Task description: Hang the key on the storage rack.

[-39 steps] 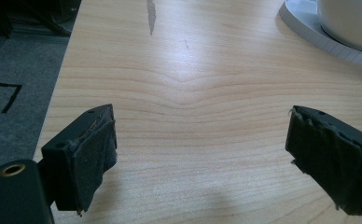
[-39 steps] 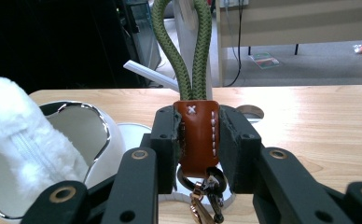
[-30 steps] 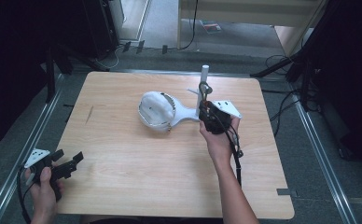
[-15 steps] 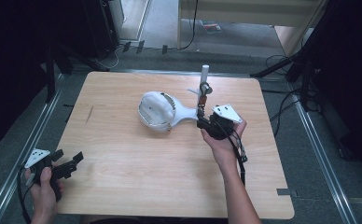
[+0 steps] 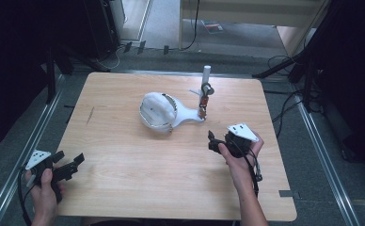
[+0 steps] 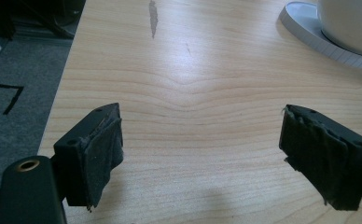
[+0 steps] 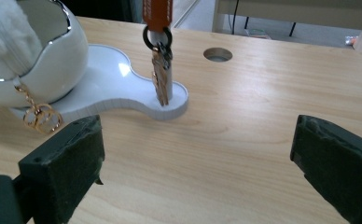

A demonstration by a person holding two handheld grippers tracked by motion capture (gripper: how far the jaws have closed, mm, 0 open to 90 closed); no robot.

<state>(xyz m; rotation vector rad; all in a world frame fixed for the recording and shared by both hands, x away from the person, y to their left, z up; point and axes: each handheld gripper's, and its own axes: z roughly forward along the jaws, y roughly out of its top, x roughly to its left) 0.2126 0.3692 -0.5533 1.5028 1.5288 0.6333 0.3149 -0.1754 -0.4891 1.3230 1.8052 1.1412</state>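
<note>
Nearest the person, the left gripper (image 5: 70, 166) rests at the table's (image 5: 124, 188) near-left corner, well apart from the white stand (image 5: 169, 115), its jaws wide apart and empty. The right gripper (image 5: 214, 142) hangs just short of the stand, jaws spread with nothing between them. Beyond it the keys (image 7: 162, 74) hang on their orange strap (image 7: 157, 11) from the stand's post (image 5: 206, 77), tips at the base, so hanging looks done; I judge only clearing the grippers remains.
</note>
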